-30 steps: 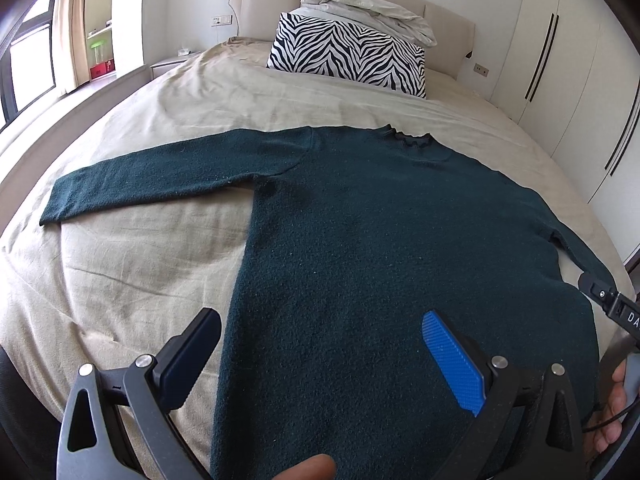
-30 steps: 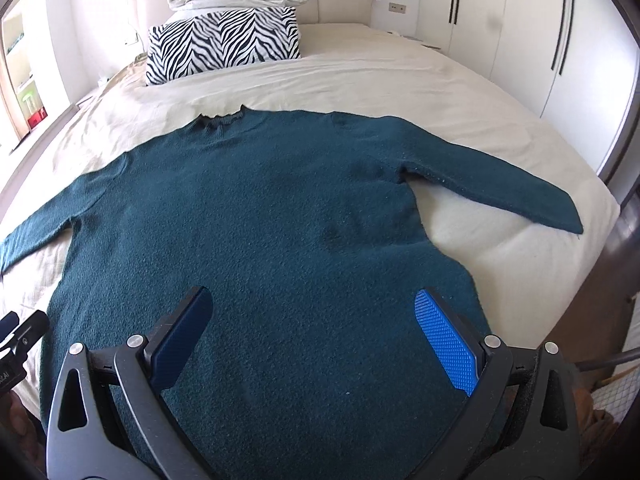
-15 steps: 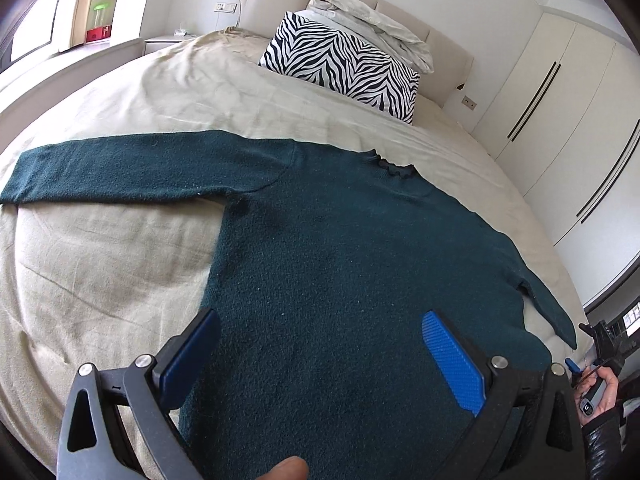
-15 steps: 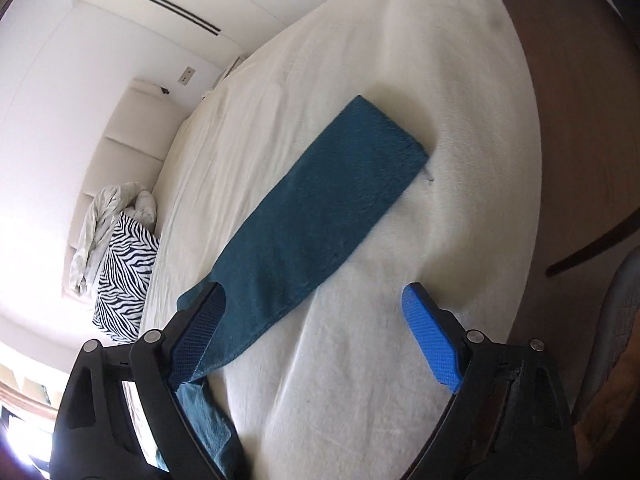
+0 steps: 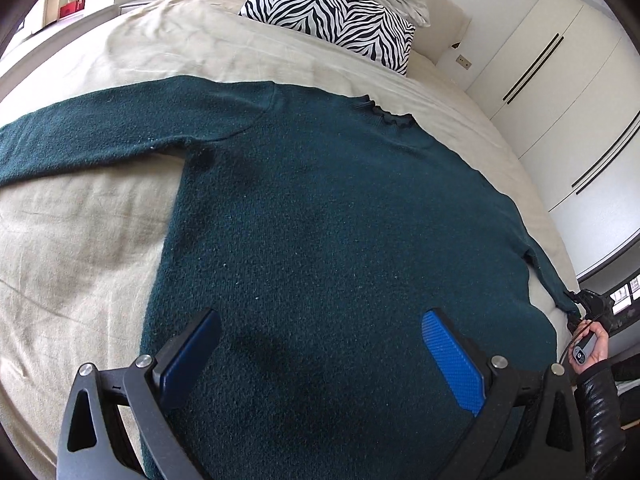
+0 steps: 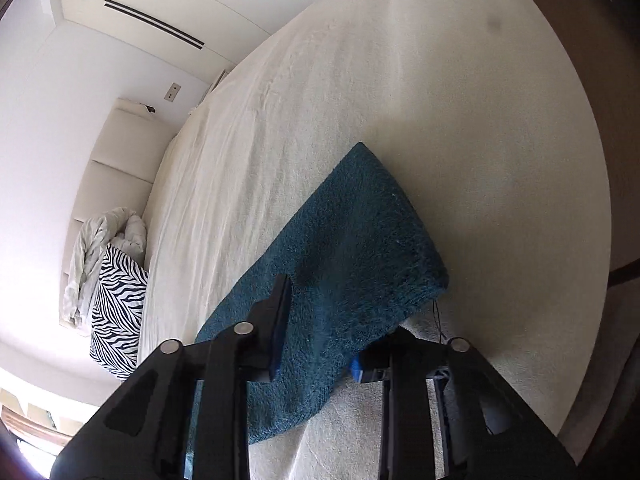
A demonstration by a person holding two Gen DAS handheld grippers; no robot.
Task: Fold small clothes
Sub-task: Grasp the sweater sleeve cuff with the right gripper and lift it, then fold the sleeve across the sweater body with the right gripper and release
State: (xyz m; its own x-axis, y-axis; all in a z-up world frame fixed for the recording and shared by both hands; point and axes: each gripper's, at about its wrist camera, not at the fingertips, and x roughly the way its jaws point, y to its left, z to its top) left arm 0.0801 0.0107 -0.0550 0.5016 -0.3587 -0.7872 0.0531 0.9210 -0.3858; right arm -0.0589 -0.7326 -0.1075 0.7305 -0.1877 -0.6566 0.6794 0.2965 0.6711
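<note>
White wardrobe doors [image 5: 560,92] and a padded headboard [image 6: 116,152] frame the room on my screens, and a wide bed [image 5: 80,240] under a cream sheet fills most of both views. At the head end I see a zebra-print pillow [image 5: 332,12] with a crumpled pale duvet [image 6: 100,240] bunched against it.

Spread flat across the bed lies the dark green sweater [image 5: 340,240], collar toward the pillow and hem toward the foot edge. One sleeve stretches straight out toward the bed's left side; the other runs off toward the right edge.

My left gripper [image 5: 320,356] hovers over the lower body of the sweater with its jaws spread wide, nothing between the blue pads, which stand clear above the knit.

My right gripper [image 6: 320,336] is at the end of the right sleeve [image 6: 352,248], close to the bed's right edge. Its jaws are closing with the cuff between them, and the fabric is already bunched and lifted off the sheet where the pads pinch it. In the left wrist view I can see the person's hand [image 5: 592,344] in a black sleeve working that gripper.
</note>
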